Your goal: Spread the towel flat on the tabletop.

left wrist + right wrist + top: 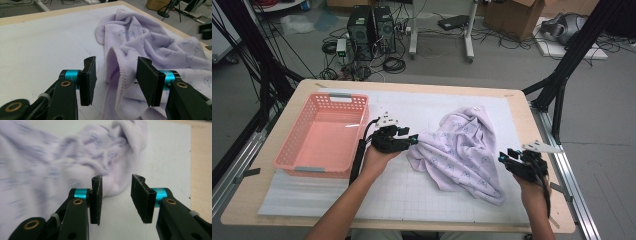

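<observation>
A pale lilac towel [462, 145] with small printed figures lies crumpled on the white mat, right of the middle. My left gripper [411, 138] is at the towel's left edge, jaws open. In the left gripper view a raised hemmed fold of the towel [117, 62] stands between the two pads, and neither pad presses on it [117, 75]. My right gripper [507, 156] is at the towel's lower right side. In the right gripper view its jaws stand open [117, 197], with a rounded corner of the towel [112, 187] just beyond the gap.
A pink plastic basket [297, 131] with nothing in it stands on the left of the table, close to my left hand. The white gridded mat [412, 200] covers most of the wooden tabletop [257, 190]. Black frame legs rise at both sides.
</observation>
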### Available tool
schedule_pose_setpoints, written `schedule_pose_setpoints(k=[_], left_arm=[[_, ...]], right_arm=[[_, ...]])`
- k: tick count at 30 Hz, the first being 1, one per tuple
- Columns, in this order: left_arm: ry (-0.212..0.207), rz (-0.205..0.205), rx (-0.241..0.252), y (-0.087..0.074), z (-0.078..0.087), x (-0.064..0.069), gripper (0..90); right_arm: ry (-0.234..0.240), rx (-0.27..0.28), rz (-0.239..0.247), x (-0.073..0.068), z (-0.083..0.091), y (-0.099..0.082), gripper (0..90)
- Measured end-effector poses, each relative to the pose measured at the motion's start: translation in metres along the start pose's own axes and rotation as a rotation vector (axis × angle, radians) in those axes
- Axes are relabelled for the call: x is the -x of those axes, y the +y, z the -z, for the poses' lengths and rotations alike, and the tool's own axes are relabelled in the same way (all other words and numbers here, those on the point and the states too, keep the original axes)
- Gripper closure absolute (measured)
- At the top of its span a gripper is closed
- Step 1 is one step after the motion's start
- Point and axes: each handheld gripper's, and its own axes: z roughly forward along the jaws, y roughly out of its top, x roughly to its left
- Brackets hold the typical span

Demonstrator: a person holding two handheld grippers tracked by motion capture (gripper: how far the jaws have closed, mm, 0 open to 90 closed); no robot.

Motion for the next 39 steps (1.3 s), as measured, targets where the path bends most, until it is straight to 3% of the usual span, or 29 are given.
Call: schedule_pose_setpoints(k=[3, 5, 7, 9, 10, 13, 15, 19, 20, 22, 26, 30, 35, 37, 39], left_arm=[[-0.006, 0.009, -0.012, 0.001, -0.008, -0.004, 50.5], [0.001, 0.0, -0.023, 0.002, -0.013, -0.007, 50.4], [0.016, -0.018, -0.034, 0.002, -0.017, -0.009, 50.3], [0.02, -0.011, -0.041, 0.005, -0.02, -0.013, 50.0], [0.022, -0.006, -0.038, 0.007, -0.021, -0.014, 49.8], [0.018, -0.001, -0.04, 0.014, -0.025, -0.016, 49.8], [0.015, -0.001, -0.047, 0.018, -0.03, -0.016, 49.8], [0.006, -0.03, -0.091, 0.023, -0.046, -0.011, 49.8], [-0.001, -0.049, -0.098, 0.023, -0.05, -0.01, 49.6], [-0.01, -0.048, -0.13, 0.025, -0.061, -0.008, 48.9], [-0.019, -0.056, -0.207, 0.027, -0.085, -0.005, 43.1], [-0.055, -0.052, -0.268, 0.022, -0.112, 0.005, 39.7], [-0.109, -0.073, -0.329, 0.013, -0.134, 0.02, 39.7], [-0.114, -0.088, -0.331, 0.011, -0.136, 0.022, 41.6], [-0.153, -0.082, -0.333, 0.011, -0.135, 0.02, 55.4]], right_arm=[[0.013, -0.073, 0.007, 0.002, -0.044, 0.005, 52.6], [0.035, -0.131, 0.03, -0.002, -0.067, 0.007, 54.5], [0.047, -0.137, 0.042, -0.004, -0.079, 0.01, 58.6], [0.063, -0.15, 0.068, -0.001, -0.082, 0.014, 72.4], [0.065, -0.148, 0.072, 0.001, -0.081, 0.015, 81.7], [0.039, -0.151, 0.074, 0.01, -0.074, 0.014, 85.4], [-0.029, -0.112, 0.054, 0.017, -0.064, 0.012, 85.4], [-0.21, -0.029, -0.011, 0.03, -0.04, 0.007, 85.2], [-0.222, -0.023, -0.024, 0.032, -0.037, 0.004, 84.4], [-0.214, -0.028, -0.028, 0.033, -0.036, 0.001, 79.7], [-0.202, 0.024, -0.028, 0.026, -0.031, 0.001, 67.9], [-0.162, 0.059, -0.046, 0.025, -0.025, 0.002, 65.8], [-0.124, 0.059, -0.048, 0.025, -0.024, 0.001, 65.7], [-0.111, 0.059, -0.055, 0.026, -0.024, 0.001, 65.7], [-0.102, 0.058, -0.051, 0.025, -0.024, 0.001, 65.7]])
